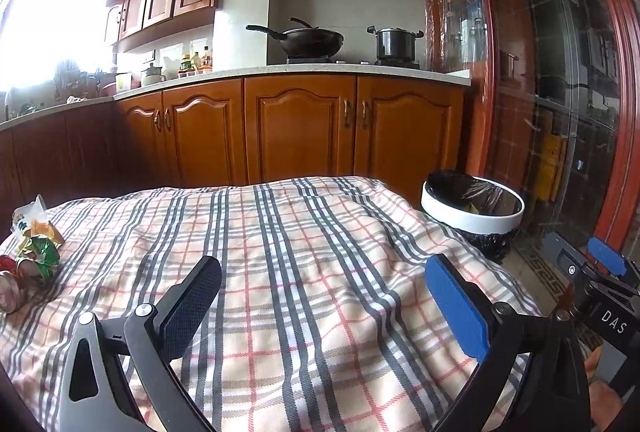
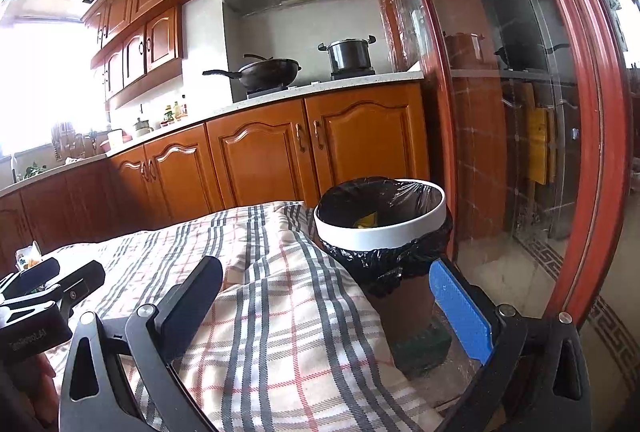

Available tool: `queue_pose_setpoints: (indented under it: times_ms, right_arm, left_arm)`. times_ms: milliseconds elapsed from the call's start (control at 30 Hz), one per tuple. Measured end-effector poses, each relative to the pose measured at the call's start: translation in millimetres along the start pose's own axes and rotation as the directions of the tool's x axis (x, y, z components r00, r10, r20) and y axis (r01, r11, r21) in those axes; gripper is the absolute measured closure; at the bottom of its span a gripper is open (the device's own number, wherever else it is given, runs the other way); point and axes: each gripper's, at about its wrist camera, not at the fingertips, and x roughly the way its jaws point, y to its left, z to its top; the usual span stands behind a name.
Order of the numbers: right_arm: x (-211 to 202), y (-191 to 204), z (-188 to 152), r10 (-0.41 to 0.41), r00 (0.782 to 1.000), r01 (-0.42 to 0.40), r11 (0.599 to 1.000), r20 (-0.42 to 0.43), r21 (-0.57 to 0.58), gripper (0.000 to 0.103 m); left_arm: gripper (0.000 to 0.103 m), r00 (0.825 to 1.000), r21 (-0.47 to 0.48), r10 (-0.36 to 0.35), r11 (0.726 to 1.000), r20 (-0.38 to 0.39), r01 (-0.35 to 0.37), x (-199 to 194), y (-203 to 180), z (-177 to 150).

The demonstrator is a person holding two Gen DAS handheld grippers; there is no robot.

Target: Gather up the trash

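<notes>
Crumpled snack wrappers (image 1: 36, 248) and a crushed can (image 1: 10, 290) lie at the far left of the plaid cloth (image 1: 300, 256). My left gripper (image 1: 324, 296) hovers open over the middle of the cloth, nothing between its fingers. A white-rimmed bin with a black liner (image 1: 472, 205) stands off the table's right end, a yellow scrap inside. In the right wrist view my right gripper (image 2: 326, 296) is open and empty near the cloth's right edge, just short of the bin (image 2: 380, 228). The wrappers (image 2: 28, 256) peek out behind the left gripper's body (image 2: 48, 288).
Wooden kitchen cabinets (image 1: 300, 127) and a counter with a wok (image 1: 308, 39) and a pot (image 1: 394, 41) run behind the table. A red-framed glass door (image 2: 520, 111) stands at the right. Patterned floor tile (image 2: 608, 328) lies beyond the bin.
</notes>
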Motion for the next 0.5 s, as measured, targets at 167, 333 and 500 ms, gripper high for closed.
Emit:
queue_pose_setpoints:
  times_ms: [167, 333, 500]
  right_arm:
    - [0.3, 1.6, -0.5, 0.008, 1.0, -0.008, 1.0, -0.008, -0.002, 0.0]
    - [0.5, 2.3, -1.2, 0.025, 1.0, -0.025, 1.0, -0.013, -0.004, 0.0]
    - [-0.9, 3.3, -1.1, 0.043, 0.999, -0.043, 0.999, -0.011, -0.004, 0.0]
  left_arm:
    - [0.001, 1.0, -0.001, 0.0, 1.0, -0.003, 0.0, 1.7, 3.0, -1.5]
    - [0.001, 1.0, 0.001, -0.001, 1.0, -0.004, 0.001, 2.6, 3.5, -1.3]
    - [0.001, 1.0, 0.001, -0.005, 1.0, -0.004, 0.005, 3.1, 3.6, -1.2]
